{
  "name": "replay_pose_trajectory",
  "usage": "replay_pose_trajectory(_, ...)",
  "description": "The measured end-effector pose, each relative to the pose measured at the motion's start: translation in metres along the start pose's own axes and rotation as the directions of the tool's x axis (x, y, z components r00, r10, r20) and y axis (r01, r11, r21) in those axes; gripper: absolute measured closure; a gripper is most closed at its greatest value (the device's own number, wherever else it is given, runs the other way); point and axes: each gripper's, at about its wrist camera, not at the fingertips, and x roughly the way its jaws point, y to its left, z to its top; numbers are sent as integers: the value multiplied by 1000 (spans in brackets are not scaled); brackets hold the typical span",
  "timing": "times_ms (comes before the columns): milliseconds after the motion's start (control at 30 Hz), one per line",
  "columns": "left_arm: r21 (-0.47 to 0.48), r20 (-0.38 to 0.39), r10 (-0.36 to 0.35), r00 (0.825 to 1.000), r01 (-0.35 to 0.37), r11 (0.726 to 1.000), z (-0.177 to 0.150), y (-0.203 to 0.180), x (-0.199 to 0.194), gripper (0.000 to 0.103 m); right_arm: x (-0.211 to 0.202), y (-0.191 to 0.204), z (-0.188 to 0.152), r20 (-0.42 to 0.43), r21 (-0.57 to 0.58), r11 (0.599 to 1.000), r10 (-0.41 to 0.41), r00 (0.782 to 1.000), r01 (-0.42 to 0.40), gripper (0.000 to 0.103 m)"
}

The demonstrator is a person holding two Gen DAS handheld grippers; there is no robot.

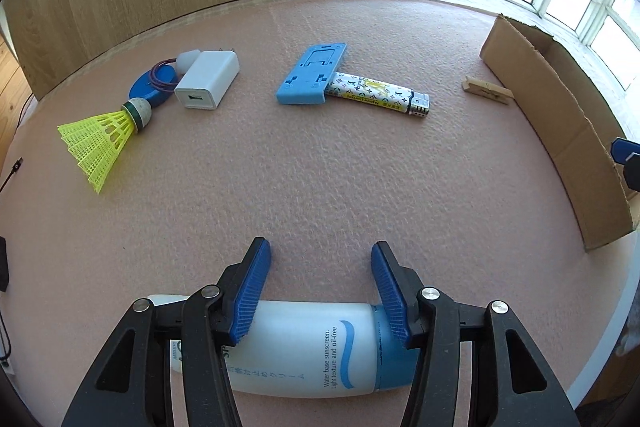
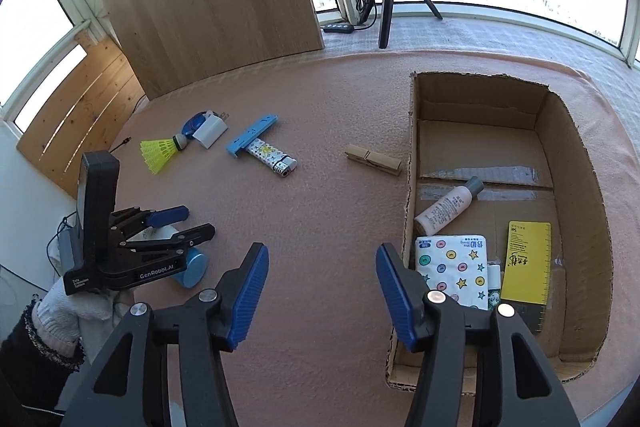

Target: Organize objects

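The left tongs straddle a sunscreen bottle lying on the pink bench at its near left. The bottle's long axis runs left to right, straight across the gap, with its blue cap under the right finger; whether the pads actually press it I cannot tell. The right-wrist view shows the same tongs low over the bottle, held in a gloved hand.

The right tongs stand apart with nothing between them, hovering by the near left corner of the box, which already holds a few items.

The bottle lies well to the left of the box, so the left hand is plainly the nearer one; the likely carry is rightward across the bench.
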Motion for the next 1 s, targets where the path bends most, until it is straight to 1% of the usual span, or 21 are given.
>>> replay_pose_trajectory(67, 18, 2, -7, 1000, 7, 1000, -5, -3, -2, 47, 6, 7, 0, -14, -8, 1000, 21, 1000, -21, 50)
replay_pose_trajectory(133, 6, 9, 0, 1000, 0, 1000, -10, -1, -7, 47, 13, 13, 0, -22, 2, 998, 59, 998, -59, 49)
replay_pose_trajectory(267, -100, 69, 12, 998, -5, 995, -15, 19, -34, 47, 25, 21, 1, -2, 54, 989, 141, 990, -141, 47)
replay_pose_trajectory(333, -159, 92, 24, 996, -9, 987, -21, 31, -51, 47, 29, 25, 2, 20, 68, 981, 181, 983, -182, 45)
replay_pose_trajectory(400, -219, 103, 13, 995, 10, 976, -32, 45, -64, 47, 35, 32, 4, 22, 59, 979, 195, 981, -196, 44)
replay_pose_trajectory(500, -279, 77, -15, 997, 36, 959, -51, 62, -72, 47, 50, 50, 8, -28, -6, 980, 200, 979, -201, 44)
replay_pose_trajectory(633, -310, 47, -58, 997, 70, 948, -76, 68, -73, 47, 73, 80, 10, -149, -111, 974, 183, 972, -200, 43)
replay_pose_trajectory(767, -328, 42, -101, 994, 110, 938, -89, 62, -71, 47, 91, 108, 8, -247, -172, 943, 240, 939, -286, 43)
replay_pose_trajectory(867, -340, 45, -145, 988, 152, 928, -92, 60, -67, 47, 103, 126, 6, -298, -211, 924, 249, 922, -318, 43)
replay_pose_trajectory(933, -343, 49, -158, 986, 165, 925, -92, 59, -65, 47, 110, 133, 4, -323, -217, 918, 252, 912, -330, 44)
replay_pose_trajectory(1000, -354, 56, -171, 984, 180, 918, -90, 61, -63, 47, 116, 137, 1, -349, -201, 913, 271, 897, -354, 44)
